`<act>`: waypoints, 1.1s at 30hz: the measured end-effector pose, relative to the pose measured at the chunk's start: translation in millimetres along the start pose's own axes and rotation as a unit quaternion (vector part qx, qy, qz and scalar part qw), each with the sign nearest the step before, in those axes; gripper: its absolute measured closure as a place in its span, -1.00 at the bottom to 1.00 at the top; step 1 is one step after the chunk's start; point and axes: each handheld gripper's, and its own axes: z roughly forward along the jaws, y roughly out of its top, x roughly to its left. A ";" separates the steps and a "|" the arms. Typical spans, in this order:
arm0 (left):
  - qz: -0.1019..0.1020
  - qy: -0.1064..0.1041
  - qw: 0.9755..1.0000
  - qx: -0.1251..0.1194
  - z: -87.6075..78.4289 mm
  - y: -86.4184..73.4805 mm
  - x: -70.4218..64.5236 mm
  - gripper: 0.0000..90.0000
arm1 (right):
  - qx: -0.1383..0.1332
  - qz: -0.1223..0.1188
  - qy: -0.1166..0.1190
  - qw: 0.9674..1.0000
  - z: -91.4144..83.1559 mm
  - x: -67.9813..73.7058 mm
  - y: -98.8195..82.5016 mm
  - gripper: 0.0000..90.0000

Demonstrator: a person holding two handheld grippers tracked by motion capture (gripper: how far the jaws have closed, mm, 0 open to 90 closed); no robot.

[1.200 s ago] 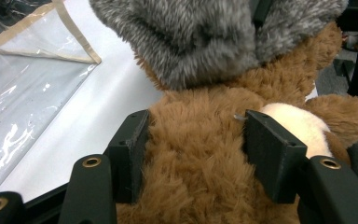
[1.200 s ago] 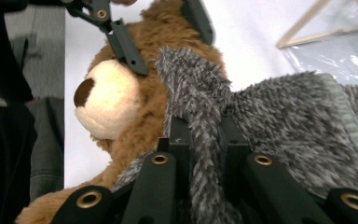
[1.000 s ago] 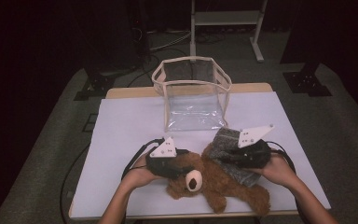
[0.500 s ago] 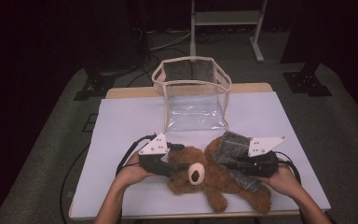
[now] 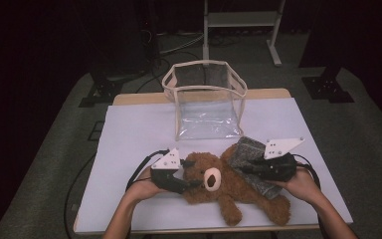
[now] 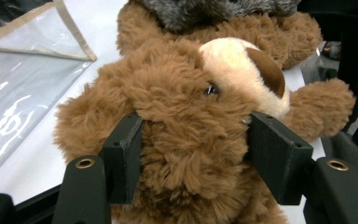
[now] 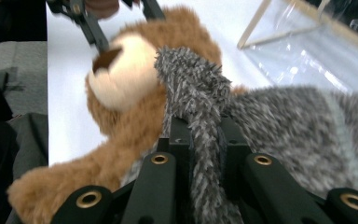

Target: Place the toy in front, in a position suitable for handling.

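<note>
I have the brown teddy bear (image 5: 231, 186) lying on its back on the white worktop (image 5: 129, 139), just in front of the clear plastic bag (image 5: 206, 102) with the beige trim, its head toward my left hand. My left tongs (image 5: 191, 185) sit at the bear's head; in the left gripper view the two black jaws stand on either side of the head with the fur pressed between them (image 6: 191, 154). Those jaws have just been closing a little after opening, with the head between them throughout. My right tongs (image 5: 246, 169) are on the far side of the bear from the left ones, over its body. They are clamped tight on a fold of the grey knitted sweater (image 7: 200, 107), which rises in a ridge between the jaws in the right gripper view. The sweater (image 5: 251, 162) covers the bear's torso, and its upper edge lies just short of the bag's lower corner.
</note>
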 end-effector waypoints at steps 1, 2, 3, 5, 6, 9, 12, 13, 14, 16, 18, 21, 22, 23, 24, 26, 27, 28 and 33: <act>0.001 -0.002 1.000 0.000 1.2 0.8 -0.2 -0.15 | -0.002 -0.006 -0.003 1.000 0.2 2.3 4.8 0.75; 0.002 -0.004 1.000 -0.002 3.0 1.6 -0.7 -0.15 | -0.006 -0.012 -0.002 1.000 1.0 5.2 9.7 0.75; 0.001 -0.005 1.000 -0.003 4.7 2.1 -1.4 -0.15 | -0.011 -0.016 0.004 1.000 3.2 8.9 15.0 0.75; 0.005 -0.006 1.000 -0.002 8.3 3.7 -3.3 -0.15 | -0.009 -0.035 0.010 0.999 10.9 17.3 25.3 0.75; 0.008 -0.007 1.000 0.000 9.1 4.6 -4.6 -0.15 | -0.008 -0.040 0.013 0.999 14.3 20.3 28.5 0.75; 0.012 -0.004 1.000 0.004 8.8 3.9 -6.6 -0.15 | 0.009 -0.050 0.016 0.999 28.4 24.3 33.7 0.74; 0.012 -0.004 1.000 0.003 8.2 2.5 -7.5 -0.15 | 0.028 -0.034 0.019 0.999 32.0 18.4 25.0 0.75; 0.014 -0.005 1.000 0.001 7.9 2.3 -7.7 -0.15 | 0.042 -0.033 0.012 0.998 30.4 15.2 19.5 0.75; 0.015 -0.006 1.000 0.000 8.1 2.7 -7.9 -0.14 | 0.039 -0.022 0.015 0.999 27.7 12.2 14.8 0.75; 0.015 -0.006 1.000 -0.001 10.7 4.1 -8.4 -0.14 | 0.031 0.001 0.022 0.999 22.9 9.1 11.2 0.75; 0.016 -0.004 1.000 0.000 13.8 5.4 -8.5 -0.14 | 0.027 0.002 0.019 0.999 19.1 9.4 14.2 0.75; 0.018 -0.004 1.000 -0.001 16.4 7.0 -9.2 -0.14 | 0.019 -0.013 0.020 1.000 20.2 13.7 28.9 0.75; 0.019 -0.004 1.000 -0.001 17.2 7.3 -9.6 -0.14 | 0.016 -0.017 0.021 1.000 22.3 14.8 34.1 0.75; 0.019 -0.004 1.000 0.000 17.3 7.4 -9.7 -0.14 | 0.012 -0.022 0.023 0.999 26.0 16.3 39.9 0.75; 0.020 -0.004 1.000 0.000 17.4 7.2 -10.1 -0.14 | 0.011 -0.023 0.025 0.999 28.6 17.2 42.8 0.75; 0.023 -0.003 1.000 0.003 16.7 6.3 -10.1 -0.14 | 0.015 -0.024 0.026 0.999 36.5 18.5 47.0 0.75; 0.024 -0.003 1.000 0.004 16.4 5.7 -10.0 -0.14 | 0.018 -0.023 0.027 0.999 40.0 18.0 46.8 0.75; 0.023 -0.004 1.000 0.004 16.1 4.6 -10.1 -0.14 | 0.020 -0.021 0.029 0.999 42.2 17.2 45.8 0.75; 0.024 -0.002 1.000 0.002 16.0 4.8 -10.6 -0.14 | 0.042 -0.010 0.019 0.999 36.5 12.6 33.6 0.76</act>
